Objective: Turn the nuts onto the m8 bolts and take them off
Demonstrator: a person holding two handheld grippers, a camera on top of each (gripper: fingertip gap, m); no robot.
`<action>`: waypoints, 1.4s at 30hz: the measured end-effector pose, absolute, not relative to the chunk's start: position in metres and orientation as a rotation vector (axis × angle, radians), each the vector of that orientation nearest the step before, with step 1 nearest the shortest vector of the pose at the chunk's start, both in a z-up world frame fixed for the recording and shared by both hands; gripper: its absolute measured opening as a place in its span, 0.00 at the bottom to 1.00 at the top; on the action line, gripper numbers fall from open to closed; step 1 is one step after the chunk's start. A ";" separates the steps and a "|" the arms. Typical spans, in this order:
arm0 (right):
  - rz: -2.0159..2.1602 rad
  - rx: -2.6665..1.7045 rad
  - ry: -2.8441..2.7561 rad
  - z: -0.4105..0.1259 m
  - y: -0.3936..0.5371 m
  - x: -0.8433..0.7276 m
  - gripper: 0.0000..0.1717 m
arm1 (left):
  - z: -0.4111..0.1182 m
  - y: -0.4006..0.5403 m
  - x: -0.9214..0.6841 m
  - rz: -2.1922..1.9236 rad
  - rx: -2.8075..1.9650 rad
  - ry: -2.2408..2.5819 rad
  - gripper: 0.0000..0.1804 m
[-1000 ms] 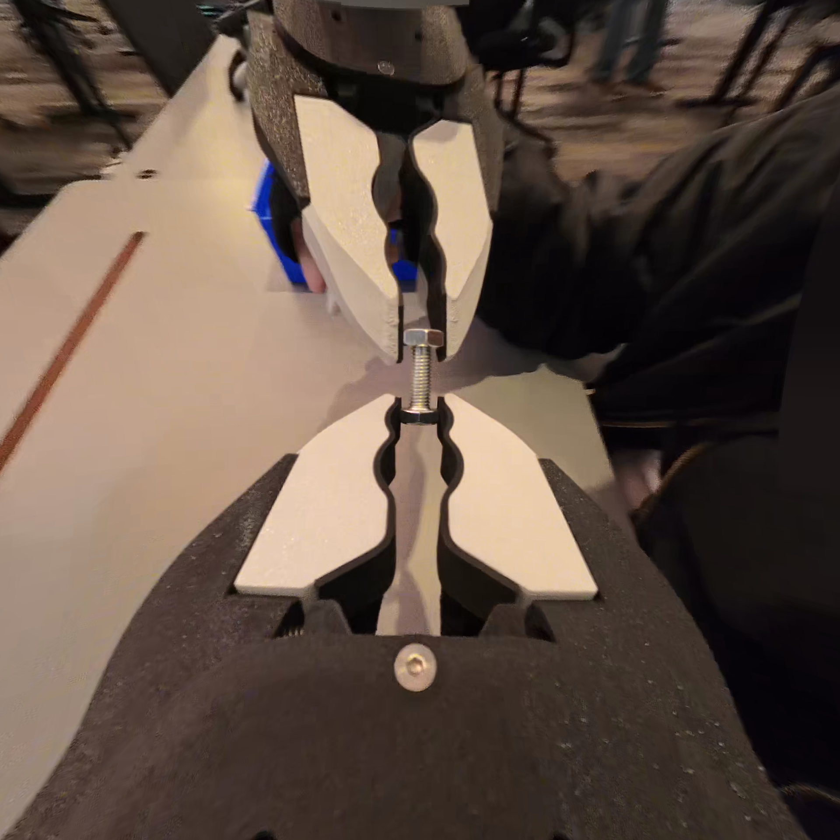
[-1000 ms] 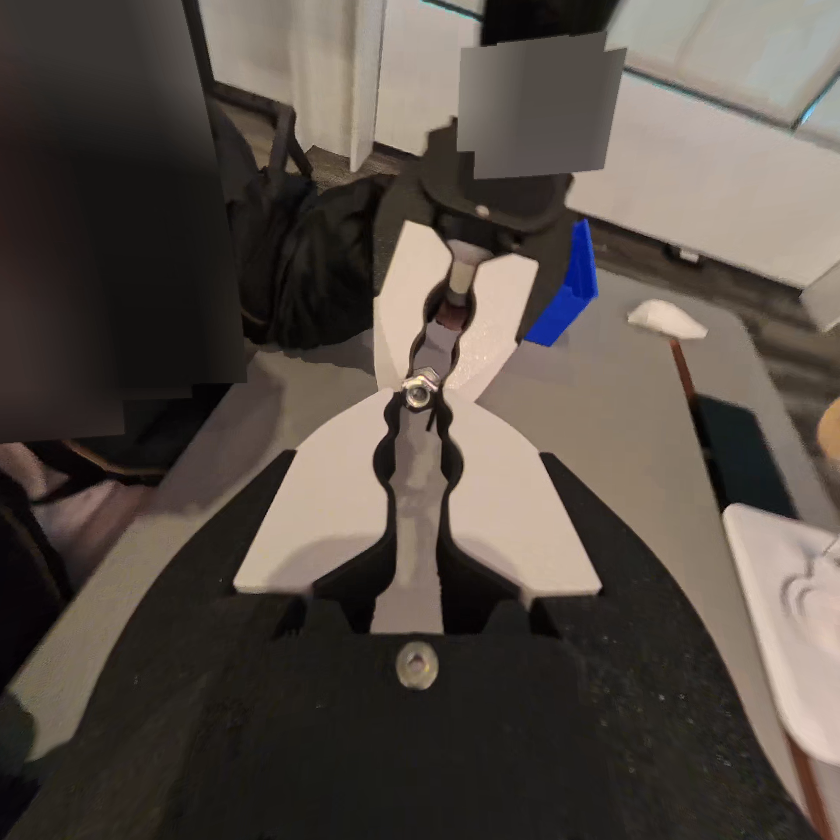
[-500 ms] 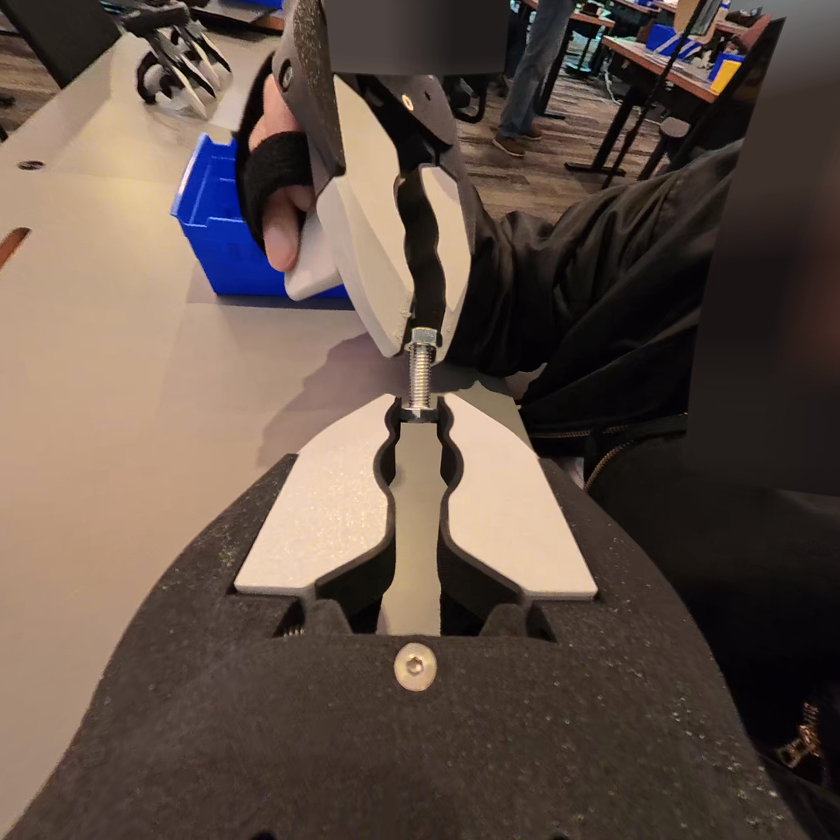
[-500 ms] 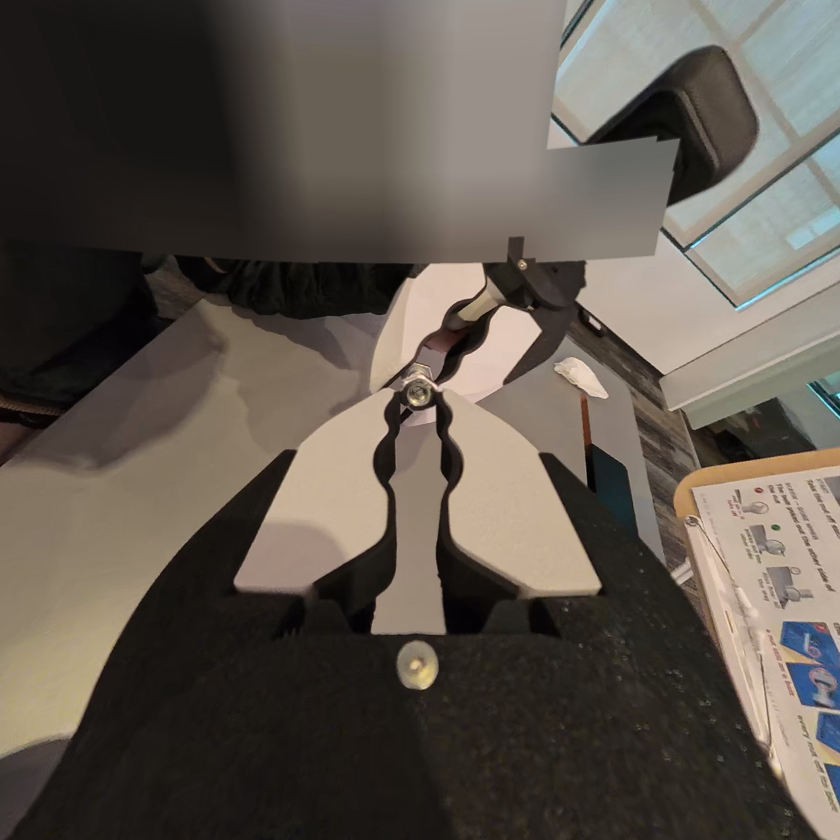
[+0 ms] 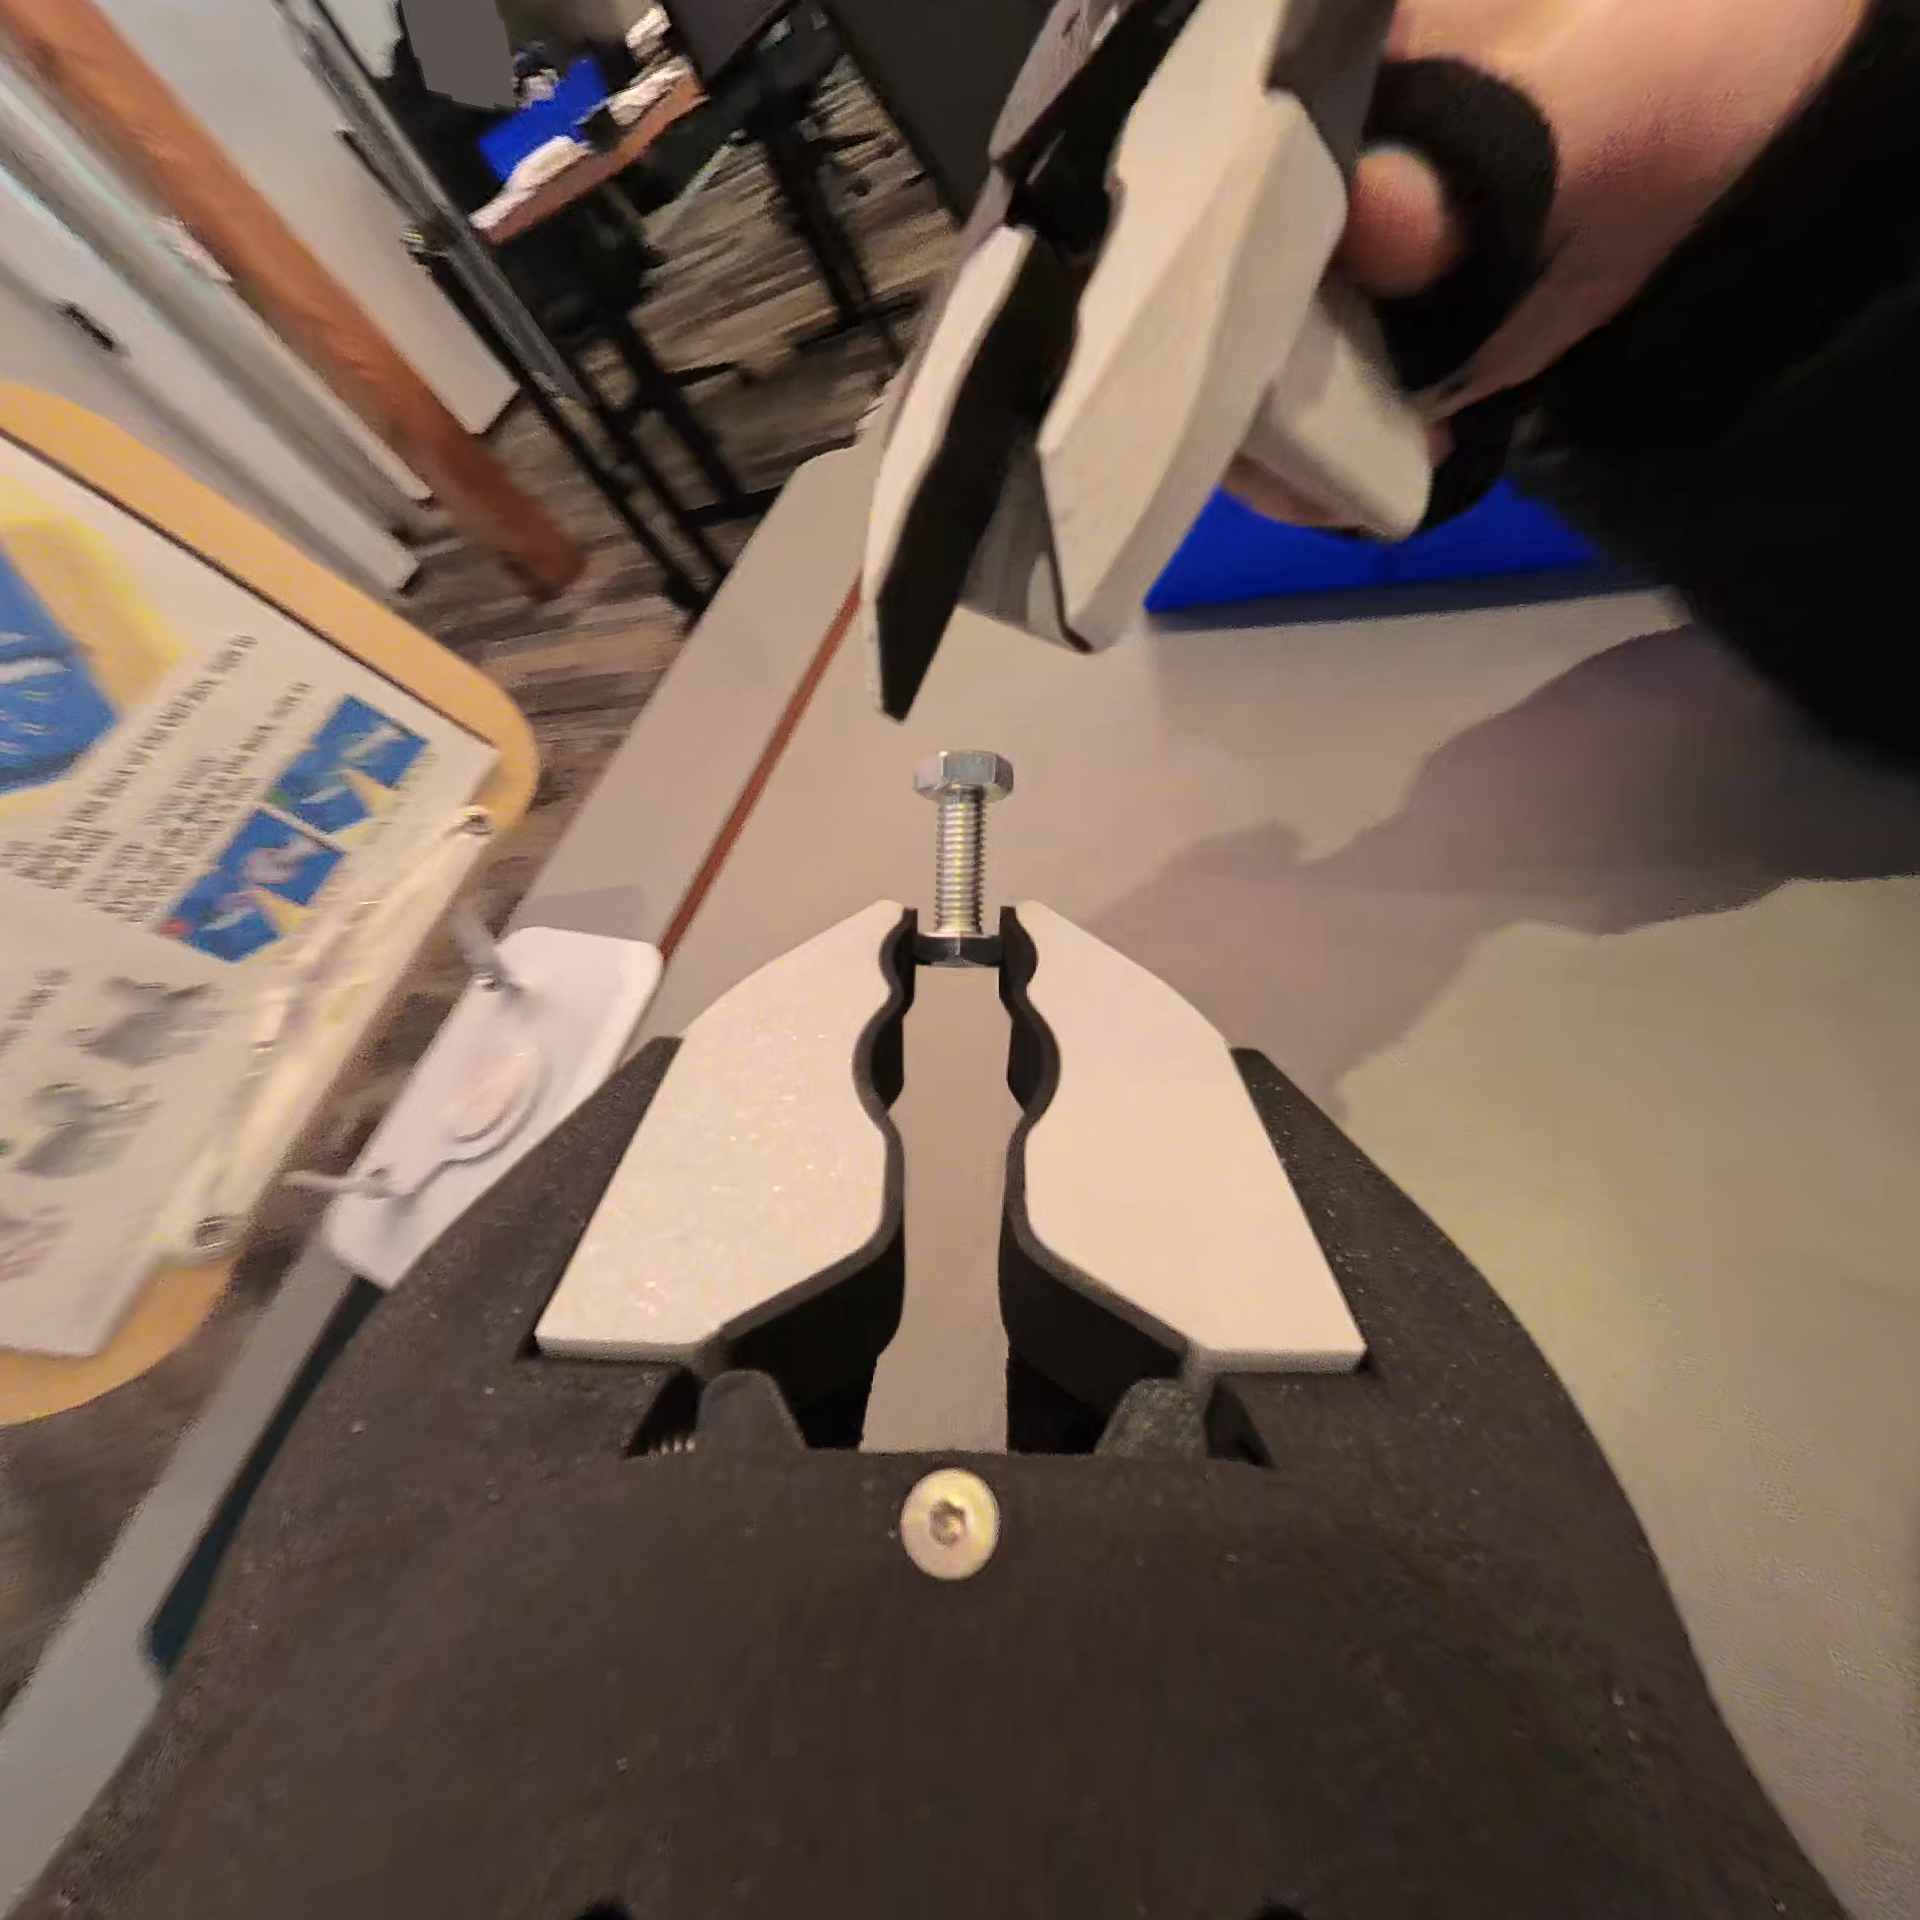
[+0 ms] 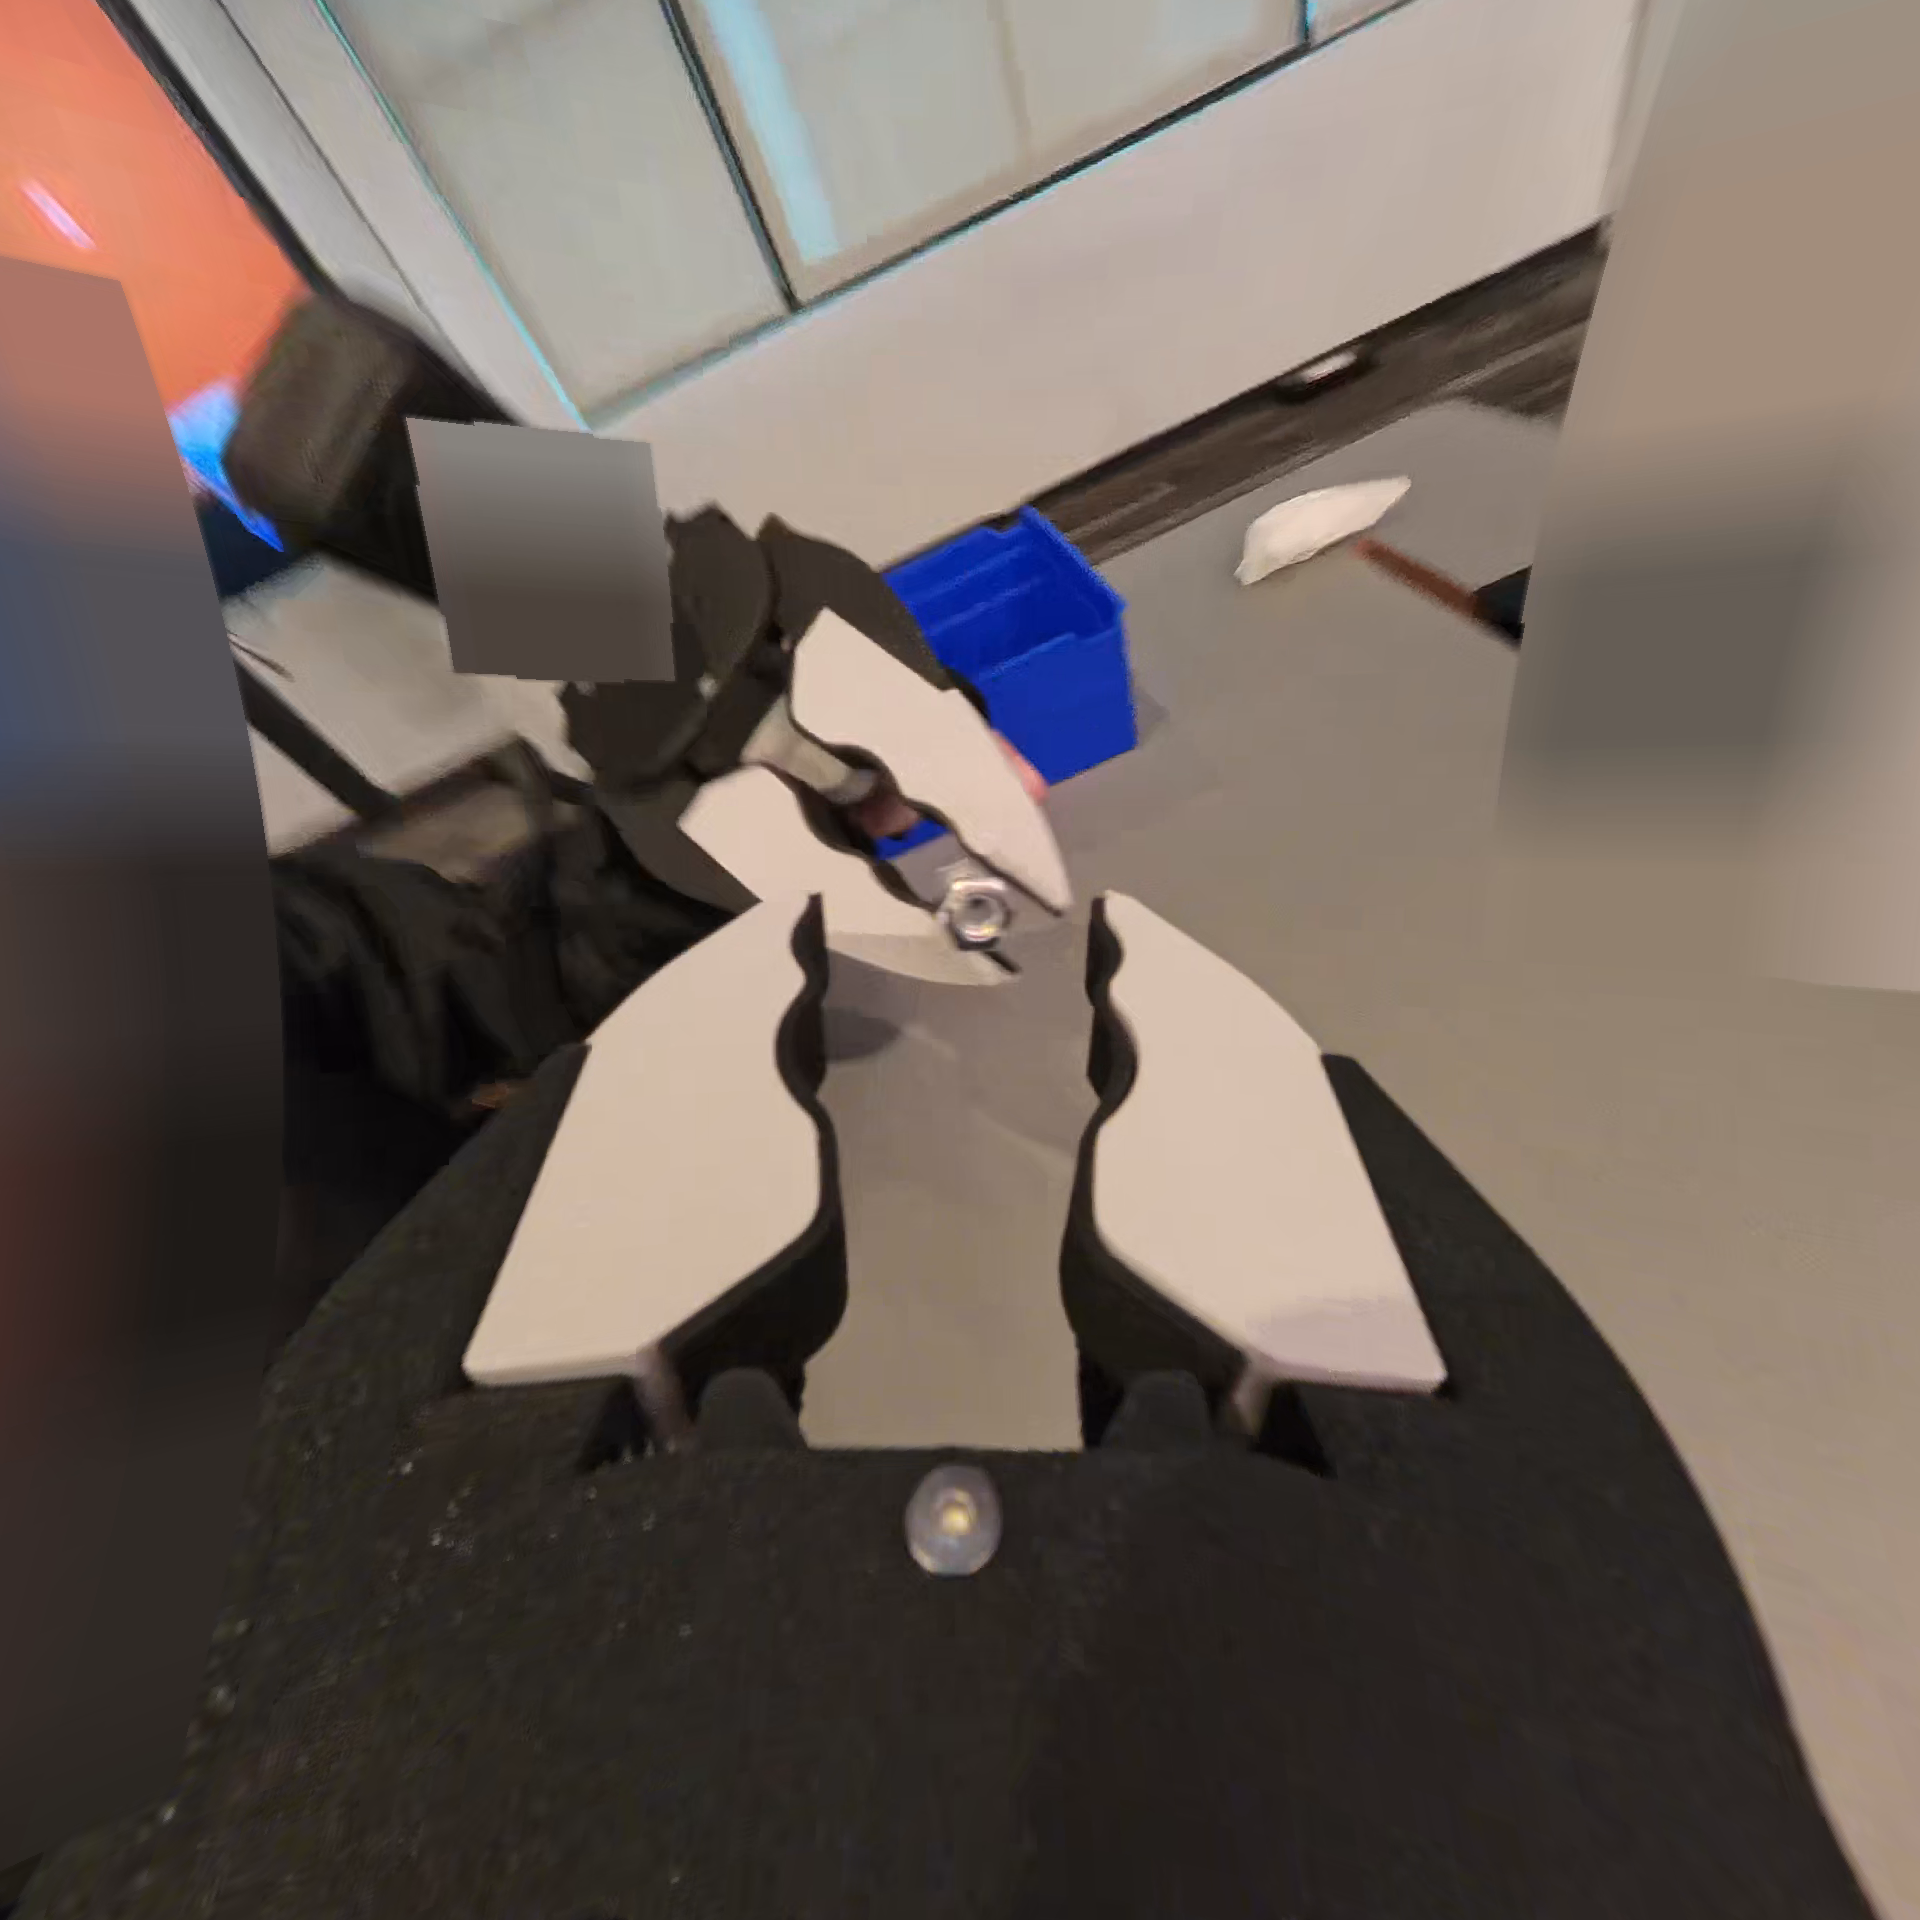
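A grey table (image 5: 1558, 1195) spreads beneath both grippers, with a blue bin (image 6: 1049, 665) on it beyond them. The left gripper (image 5: 958, 940) has its fingertips closed tight on a nut (image 5: 958, 948) threaded on a silver bolt (image 5: 961, 831), whose shank and hex head stick out past the tips, clear above the table. The right gripper (image 6: 951, 914) is spread wide, gripping nothing, its pads apart from the bolt head.
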State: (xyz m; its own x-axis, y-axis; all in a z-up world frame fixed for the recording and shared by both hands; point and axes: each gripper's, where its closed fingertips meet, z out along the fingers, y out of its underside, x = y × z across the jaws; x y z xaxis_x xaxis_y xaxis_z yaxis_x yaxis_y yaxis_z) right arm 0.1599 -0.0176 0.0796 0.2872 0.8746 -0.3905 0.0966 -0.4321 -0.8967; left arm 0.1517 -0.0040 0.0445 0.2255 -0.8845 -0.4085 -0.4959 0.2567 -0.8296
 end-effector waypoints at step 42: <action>0.957 -1.452 -1.140 0.094 -0.025 0.158 0.21 | 0.050 -0.030 0.151 -0.746 -1.407 1.475 0.08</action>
